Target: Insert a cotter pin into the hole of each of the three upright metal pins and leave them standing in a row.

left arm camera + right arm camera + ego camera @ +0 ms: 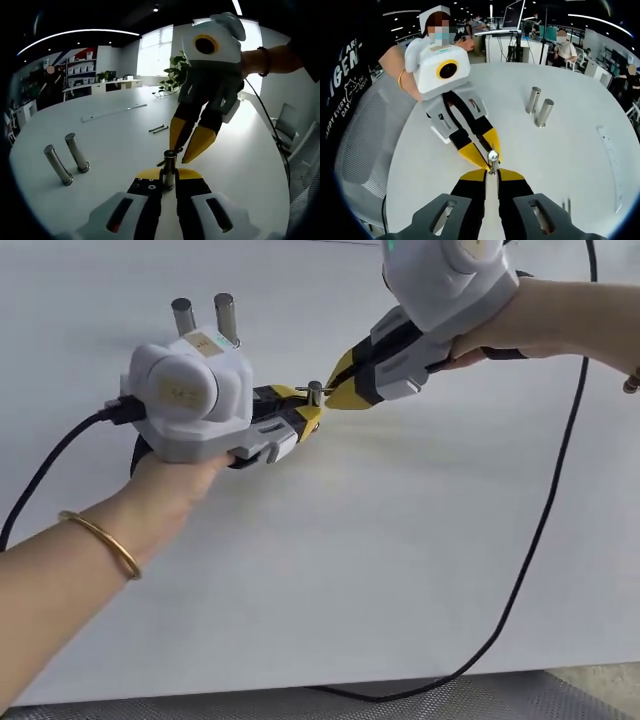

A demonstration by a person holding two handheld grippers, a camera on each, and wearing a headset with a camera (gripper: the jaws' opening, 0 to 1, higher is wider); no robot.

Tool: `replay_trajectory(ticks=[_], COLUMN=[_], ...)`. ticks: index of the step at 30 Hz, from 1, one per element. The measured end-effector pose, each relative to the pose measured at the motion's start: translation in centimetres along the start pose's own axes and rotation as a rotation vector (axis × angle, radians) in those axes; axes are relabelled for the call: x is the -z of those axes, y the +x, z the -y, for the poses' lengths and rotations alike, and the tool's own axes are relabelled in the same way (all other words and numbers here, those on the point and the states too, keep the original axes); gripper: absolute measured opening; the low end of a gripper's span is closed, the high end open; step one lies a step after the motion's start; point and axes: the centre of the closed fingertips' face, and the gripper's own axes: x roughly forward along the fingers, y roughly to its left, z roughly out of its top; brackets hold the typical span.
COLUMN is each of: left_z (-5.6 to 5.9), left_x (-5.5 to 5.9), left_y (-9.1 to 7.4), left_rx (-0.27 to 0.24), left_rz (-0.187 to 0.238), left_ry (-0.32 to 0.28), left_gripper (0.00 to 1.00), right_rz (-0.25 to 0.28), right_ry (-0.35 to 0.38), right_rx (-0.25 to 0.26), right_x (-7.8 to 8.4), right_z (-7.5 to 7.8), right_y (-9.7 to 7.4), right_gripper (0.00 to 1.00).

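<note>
Left gripper (169, 176) clamps metal pin (170, 165) upright, btwn both grippers (stiff, slick steel; grip low on shank). Right gripper (492, 172) narrow, pinching cotter pin (161, 163) at pin's top; thin, prob. bendy, hold near head.

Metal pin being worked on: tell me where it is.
Head view, left of centre: the metal pin stands upright, clamped in the left gripper, with the right gripper at its top; two spare pins stand behind the left gripper.

The white tabletop (330, 570) carries a long strip (114, 113) (pale, thin, lying flat) toward its far side. Beyond it stand a potted plant (176, 75), shelves (80, 67) far left, and a chair (282, 122) at right.
</note>
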Motion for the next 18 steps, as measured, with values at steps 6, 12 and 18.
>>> replay_trajectory(ticks=[6,12,18], left_z=[-0.08,-0.11,-0.08], left_x=[0.01,0.0,0.03], left_y=[0.0,-0.01,-0.04], left_rx=[-0.007,-0.017,-0.024], left_rz=[0.002,0.005,0.005], left_ry=[-0.001,-0.005,-0.007], left_gripper=[0.07,0.07,0.07], right_rz=[0.007,0.015,0.018], right_ry=[0.007,0.007,0.0], right_rx=[0.016,0.036,0.039], right_x=[-0.03,-0.55,-0.55], right_z=[0.22,0.09,0.29], right_y=[-0.68,-0.64,-0.41], right_gripper=[0.01,0.0,0.0])
